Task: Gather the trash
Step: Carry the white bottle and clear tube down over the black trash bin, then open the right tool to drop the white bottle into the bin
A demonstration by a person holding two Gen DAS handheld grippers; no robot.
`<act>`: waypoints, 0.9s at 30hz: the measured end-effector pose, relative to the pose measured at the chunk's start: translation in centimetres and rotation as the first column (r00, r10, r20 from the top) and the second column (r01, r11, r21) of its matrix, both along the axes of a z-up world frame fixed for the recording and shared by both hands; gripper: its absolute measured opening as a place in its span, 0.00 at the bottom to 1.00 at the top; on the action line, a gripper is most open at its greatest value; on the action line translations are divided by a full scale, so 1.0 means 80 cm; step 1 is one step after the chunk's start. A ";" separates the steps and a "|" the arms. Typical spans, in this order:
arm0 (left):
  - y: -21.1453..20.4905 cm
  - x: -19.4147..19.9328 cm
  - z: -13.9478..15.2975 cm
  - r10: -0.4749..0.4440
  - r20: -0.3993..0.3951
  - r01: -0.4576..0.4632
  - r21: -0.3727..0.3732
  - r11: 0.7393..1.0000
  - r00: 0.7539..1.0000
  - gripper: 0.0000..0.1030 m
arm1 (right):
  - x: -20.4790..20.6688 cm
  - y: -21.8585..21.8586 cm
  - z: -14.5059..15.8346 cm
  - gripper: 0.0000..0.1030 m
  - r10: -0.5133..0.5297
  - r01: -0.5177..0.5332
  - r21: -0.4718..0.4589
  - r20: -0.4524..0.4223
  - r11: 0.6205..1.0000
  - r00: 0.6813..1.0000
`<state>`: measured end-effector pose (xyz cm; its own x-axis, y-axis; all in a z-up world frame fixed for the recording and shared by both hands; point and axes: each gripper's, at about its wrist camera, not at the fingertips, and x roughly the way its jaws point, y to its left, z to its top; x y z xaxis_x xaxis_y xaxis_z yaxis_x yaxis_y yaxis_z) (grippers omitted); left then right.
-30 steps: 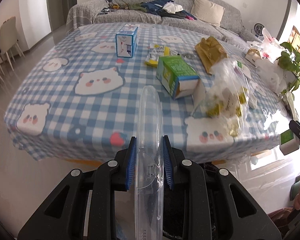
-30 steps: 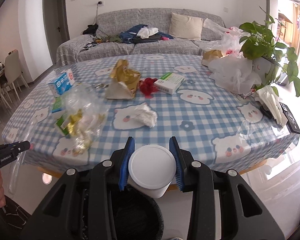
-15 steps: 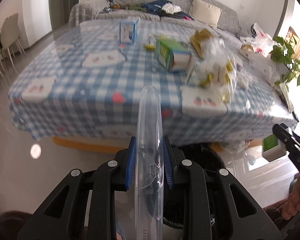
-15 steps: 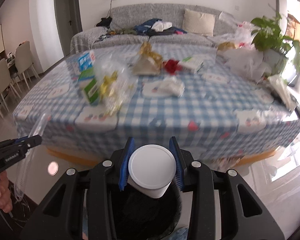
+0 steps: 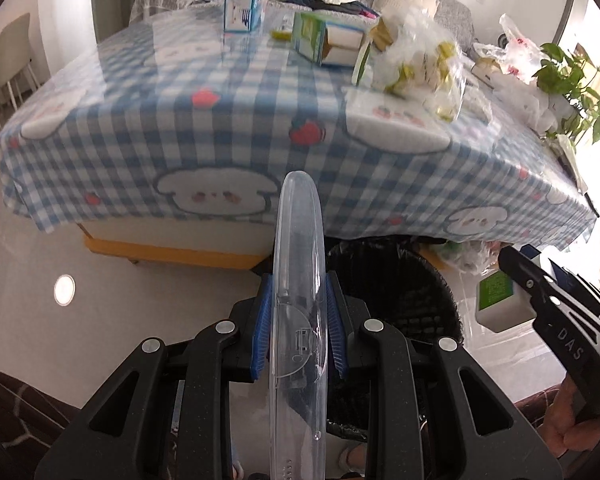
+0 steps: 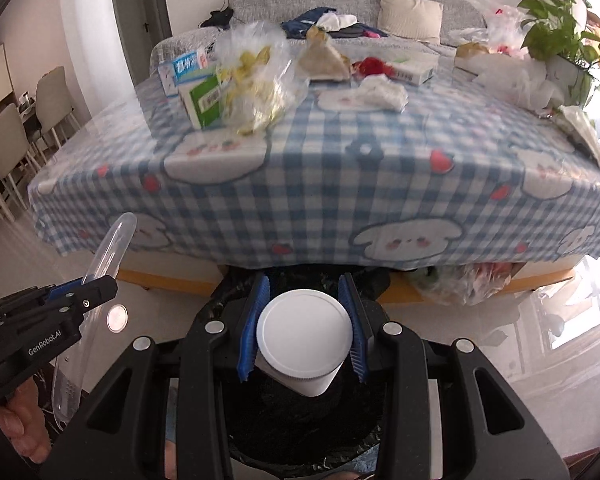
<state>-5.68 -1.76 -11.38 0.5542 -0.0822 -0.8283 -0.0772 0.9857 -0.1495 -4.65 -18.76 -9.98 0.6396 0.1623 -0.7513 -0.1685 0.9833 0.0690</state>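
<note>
Right below the right gripper (image 6: 305,326) pinching a white round-lidded plastic tub (image 6: 303,338) gapes the black-lined bin (image 6: 300,436), left gripper (image 5: 299,330) clamps a clear plastic lid (image 5: 298,320) beside it, so I'd guess letting go comes next.

Clear lid (image 5: 298,280), white cup (image 6: 303,334), held

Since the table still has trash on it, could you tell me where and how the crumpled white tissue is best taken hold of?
Grip the crumpled white tissue at its raised, bunched middle, coming down from above with the jaws spanning its narrower width. It lies low and loose on the checked tablecloth, apart from the white box behind it, so probably only a top pinch gathers its folds.
</note>
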 end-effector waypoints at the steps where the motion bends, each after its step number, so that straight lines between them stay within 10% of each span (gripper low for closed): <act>1: -0.001 -0.001 -0.006 -0.002 -0.004 0.002 -0.005 1.000 1.000 0.24 | 0.001 0.002 -0.005 0.34 0.003 -0.003 0.006 -0.004 1.000 1.000; 27: 0.031 0.007 -0.096 0.032 -0.072 -0.028 0.062 0.998 0.997 0.24 | 0.031 0.070 -0.119 0.34 0.052 -0.059 -0.041 -0.161 0.997 0.986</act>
<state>-5.13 0.70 -19.02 0.4937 -0.0147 -0.8695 -0.1154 0.9899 -0.0822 -2.17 -13.18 -19.54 0.5015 0.1577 -0.8506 -0.2134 0.9754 0.0550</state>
